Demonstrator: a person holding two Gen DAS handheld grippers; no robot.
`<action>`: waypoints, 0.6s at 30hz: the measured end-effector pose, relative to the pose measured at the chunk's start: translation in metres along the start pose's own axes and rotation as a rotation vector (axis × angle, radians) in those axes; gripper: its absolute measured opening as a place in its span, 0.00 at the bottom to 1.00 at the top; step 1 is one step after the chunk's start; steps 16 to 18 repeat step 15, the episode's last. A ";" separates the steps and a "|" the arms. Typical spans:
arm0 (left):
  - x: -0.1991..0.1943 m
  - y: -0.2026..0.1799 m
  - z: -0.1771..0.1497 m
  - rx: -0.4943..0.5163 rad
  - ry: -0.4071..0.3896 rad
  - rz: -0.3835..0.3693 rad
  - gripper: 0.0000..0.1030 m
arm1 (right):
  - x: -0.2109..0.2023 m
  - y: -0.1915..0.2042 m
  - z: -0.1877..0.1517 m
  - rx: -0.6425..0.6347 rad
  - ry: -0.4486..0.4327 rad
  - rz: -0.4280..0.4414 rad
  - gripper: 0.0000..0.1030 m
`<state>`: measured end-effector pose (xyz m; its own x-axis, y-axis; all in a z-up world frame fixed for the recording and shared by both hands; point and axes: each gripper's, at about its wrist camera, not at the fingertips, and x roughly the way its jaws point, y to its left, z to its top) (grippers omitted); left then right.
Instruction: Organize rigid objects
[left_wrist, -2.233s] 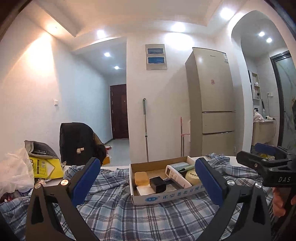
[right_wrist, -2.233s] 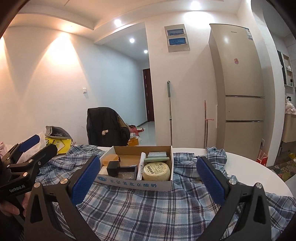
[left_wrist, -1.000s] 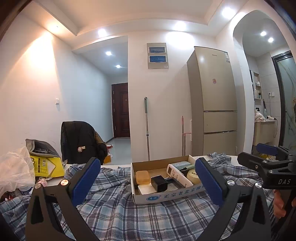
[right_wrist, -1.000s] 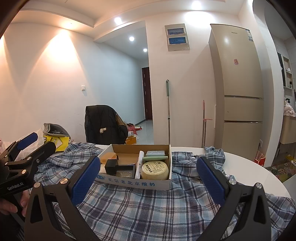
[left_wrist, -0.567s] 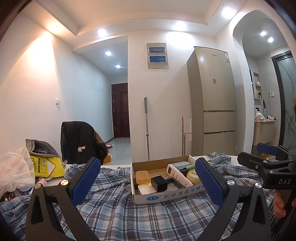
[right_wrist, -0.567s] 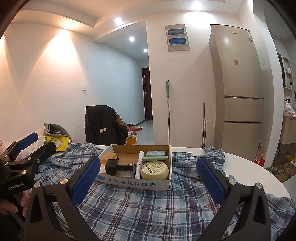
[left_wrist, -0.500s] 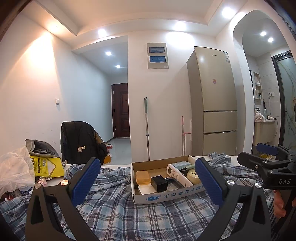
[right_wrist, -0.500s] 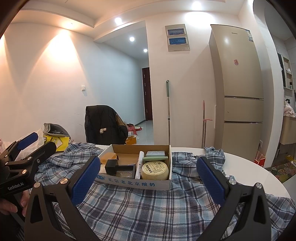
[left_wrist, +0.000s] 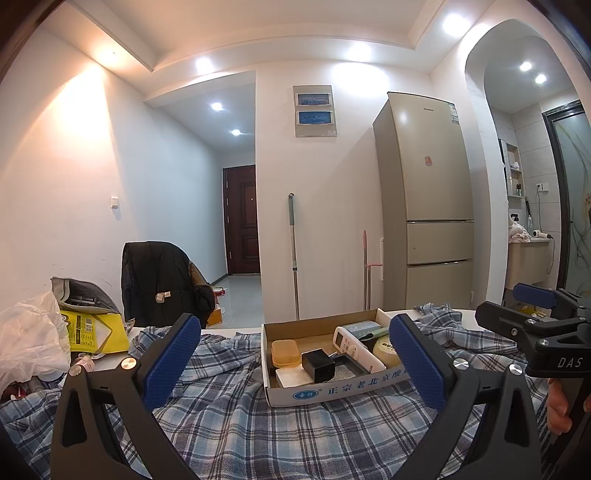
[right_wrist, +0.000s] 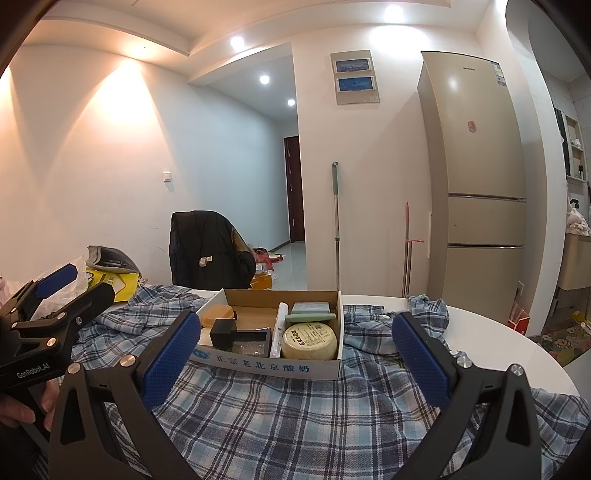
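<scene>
Hovering both spread, empty: left gripper (left_wrist: 295, 354), right gripper (right_wrist: 297, 347), facing shallow cardboard box (right_wrist: 273, 363) sitting on blue plaid cloth (right_wrist: 295, 413). Holding round cream tin (right_wrist: 309, 341), black cube (left_wrist: 318, 365), white remote (left_wrist: 356, 349). Likely light, stiff; gripping tin across sides, smooth, possibly slipping.

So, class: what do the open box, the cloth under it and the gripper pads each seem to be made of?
Box: cardboard, likely; brown raw inside, white printed outside, thin folded walls.
Cloth: woven fabric, matte; blue plaid pattern, soft wrinkles and folds.
Gripper pads: probably rubber or textured plastic; blue, with a fine dimpled grip pattern, set on smooth black fingers.
</scene>
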<state>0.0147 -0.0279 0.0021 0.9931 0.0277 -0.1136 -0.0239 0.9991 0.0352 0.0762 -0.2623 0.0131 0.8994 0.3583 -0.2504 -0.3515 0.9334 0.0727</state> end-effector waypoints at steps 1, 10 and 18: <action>0.000 0.000 0.000 0.000 0.000 0.000 1.00 | 0.000 0.000 0.000 0.000 0.000 0.000 1.00; 0.000 0.000 0.000 0.000 0.001 0.000 1.00 | 0.000 0.001 0.000 -0.001 -0.001 0.000 1.00; 0.001 0.001 0.001 -0.001 0.000 0.002 1.00 | 0.000 0.001 0.000 -0.001 -0.002 -0.001 1.00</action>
